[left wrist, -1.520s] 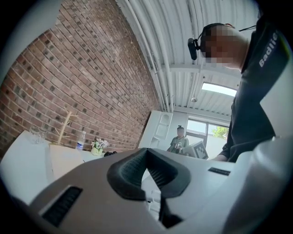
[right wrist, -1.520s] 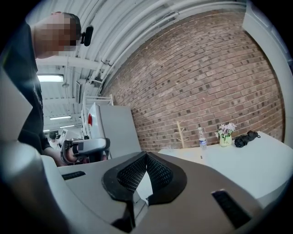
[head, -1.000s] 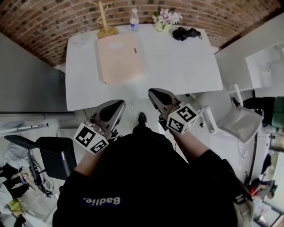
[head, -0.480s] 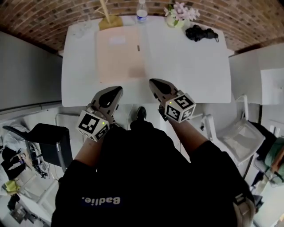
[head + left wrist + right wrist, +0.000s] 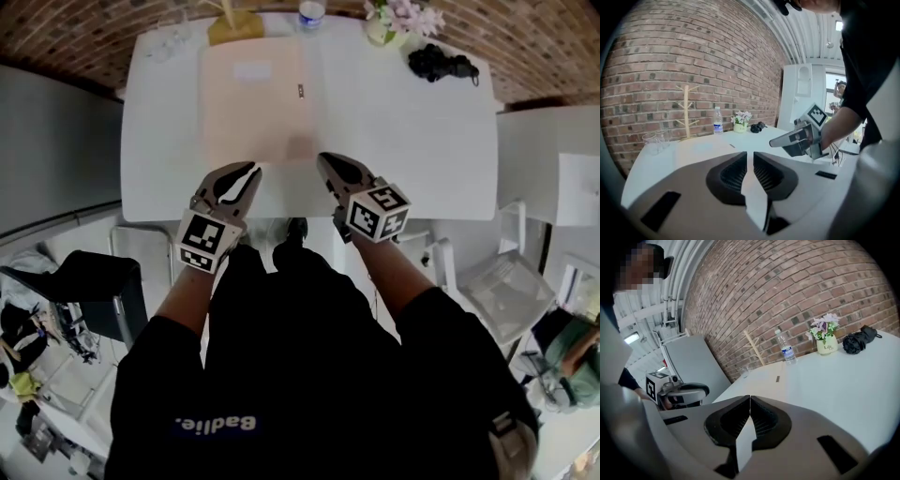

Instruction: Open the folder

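At the far left of the head view, off the bench, a black chair (image 5: 94, 281) stands on the floor. On the white bench (image 5: 403, 141) itself, the back left corner carries a few clear glasses (image 5: 171, 39), and next to them a wooden branch-shaped stand (image 5: 228, 21) against the brick wall.

In front of the stand lies the folder (image 5: 251, 103) — pale peach, flat and closed, on the left half of the bench, with a light label near its far end and a small dark tab on its right edge. Its near edge comes close to the bench's near edge.

The left tool (image 5: 249, 172) sits at the near edge with its tips just short of the folder's near left part. Its jaws have just been opening and now stand a narrow gap apart, released, with nothing between them.

A water bottle (image 5: 310, 13) stands at the back just right of the folder. The right tool (image 5: 324, 161) points at the folder's near right corner, tips close to it; its jaws are clenched together on nothing. Whether either tool touches the folder cannot be told.

Further right along the back are a small pot of flowers (image 5: 401, 19) and a black bundle (image 5: 442, 64) — well apart from the folder. Beyond the bench's right end, a white chair (image 5: 502, 286) stands on the floor.
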Demonstrator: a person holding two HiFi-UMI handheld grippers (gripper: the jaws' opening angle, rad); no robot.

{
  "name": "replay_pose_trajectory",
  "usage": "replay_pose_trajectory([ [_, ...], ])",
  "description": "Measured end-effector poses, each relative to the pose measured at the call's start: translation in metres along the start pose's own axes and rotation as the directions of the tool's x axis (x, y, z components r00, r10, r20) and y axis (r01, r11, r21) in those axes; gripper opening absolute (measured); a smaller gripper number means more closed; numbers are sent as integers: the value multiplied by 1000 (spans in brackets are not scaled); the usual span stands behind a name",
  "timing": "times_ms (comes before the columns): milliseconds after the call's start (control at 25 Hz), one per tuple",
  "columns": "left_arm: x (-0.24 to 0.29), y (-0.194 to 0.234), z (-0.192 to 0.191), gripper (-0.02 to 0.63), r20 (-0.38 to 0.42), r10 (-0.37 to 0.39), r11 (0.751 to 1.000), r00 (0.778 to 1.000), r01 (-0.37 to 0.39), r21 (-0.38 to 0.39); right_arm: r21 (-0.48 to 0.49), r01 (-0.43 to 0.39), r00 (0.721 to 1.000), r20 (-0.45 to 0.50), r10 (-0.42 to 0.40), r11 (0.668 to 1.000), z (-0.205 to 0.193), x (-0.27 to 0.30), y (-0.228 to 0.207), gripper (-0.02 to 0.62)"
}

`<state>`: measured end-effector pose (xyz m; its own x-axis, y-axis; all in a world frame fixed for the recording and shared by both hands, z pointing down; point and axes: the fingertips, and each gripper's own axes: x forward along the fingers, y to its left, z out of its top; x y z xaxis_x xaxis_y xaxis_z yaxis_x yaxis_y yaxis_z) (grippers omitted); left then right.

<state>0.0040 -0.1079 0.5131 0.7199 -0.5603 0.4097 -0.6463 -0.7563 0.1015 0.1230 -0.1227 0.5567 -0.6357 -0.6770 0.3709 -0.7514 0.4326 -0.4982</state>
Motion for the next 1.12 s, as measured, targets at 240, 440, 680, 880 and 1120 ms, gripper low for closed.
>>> replay_pose_trajectory([
  [240, 32, 8, -43, 71, -161, 7, 981, 987, 24, 191, 59, 37, 999, -8, -37, 998, -13, 21, -20, 29],
  [440, 50, 12, -79, 94, -316, 67, 918, 946, 66, 390, 119, 73, 997, -10, -72, 990, -24, 29, -35, 31],
  [680, 62, 16, -92, 107, -387, 137, 801, 912, 128, 585, 182, 94, 996, -10, -94, 979, -33, 36, -45, 29],
  [880, 67, 16, -97, 135, -411, 178, 722, 894, 165, 672, 255, 97, 995, -1, -100, 962, -40, 39, -49, 29],
  [1120, 70, 17, -101, 147, -420, 221, 674, 880, 173, 718, 284, 104, 994, -7, -106, 953, -47, 43, -52, 29],
])
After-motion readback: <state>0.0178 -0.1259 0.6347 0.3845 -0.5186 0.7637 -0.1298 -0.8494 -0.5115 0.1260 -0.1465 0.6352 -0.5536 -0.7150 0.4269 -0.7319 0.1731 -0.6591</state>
